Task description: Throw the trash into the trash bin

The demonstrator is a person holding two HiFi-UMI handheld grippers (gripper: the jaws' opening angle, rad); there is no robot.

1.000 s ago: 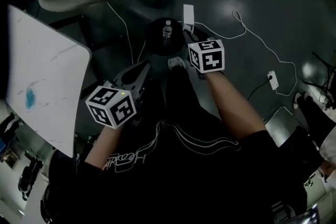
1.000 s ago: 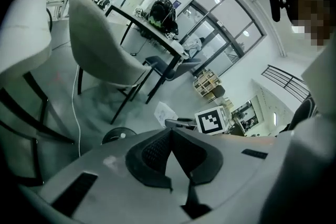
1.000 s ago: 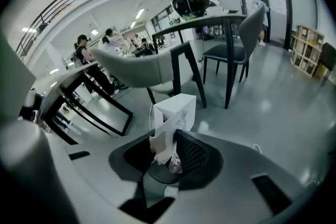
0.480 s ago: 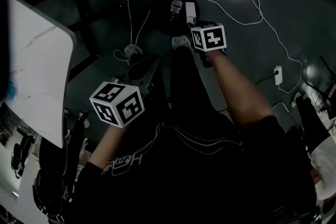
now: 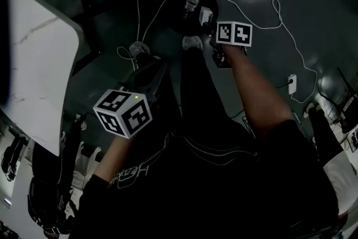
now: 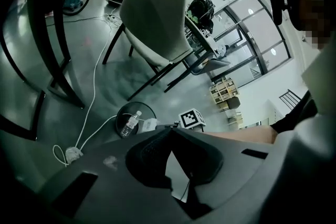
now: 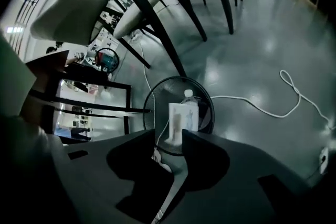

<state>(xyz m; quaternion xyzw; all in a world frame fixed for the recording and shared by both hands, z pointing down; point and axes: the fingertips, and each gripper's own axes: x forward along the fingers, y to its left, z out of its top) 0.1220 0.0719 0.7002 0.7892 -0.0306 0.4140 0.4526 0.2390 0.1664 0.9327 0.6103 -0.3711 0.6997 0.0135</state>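
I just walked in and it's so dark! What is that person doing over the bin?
A person is throwing trash away. The right gripper holds a white carton between its fingers over the round black bin; they have just been opening. A plastic bottle already lies inside. The left gripper is shut and empty.
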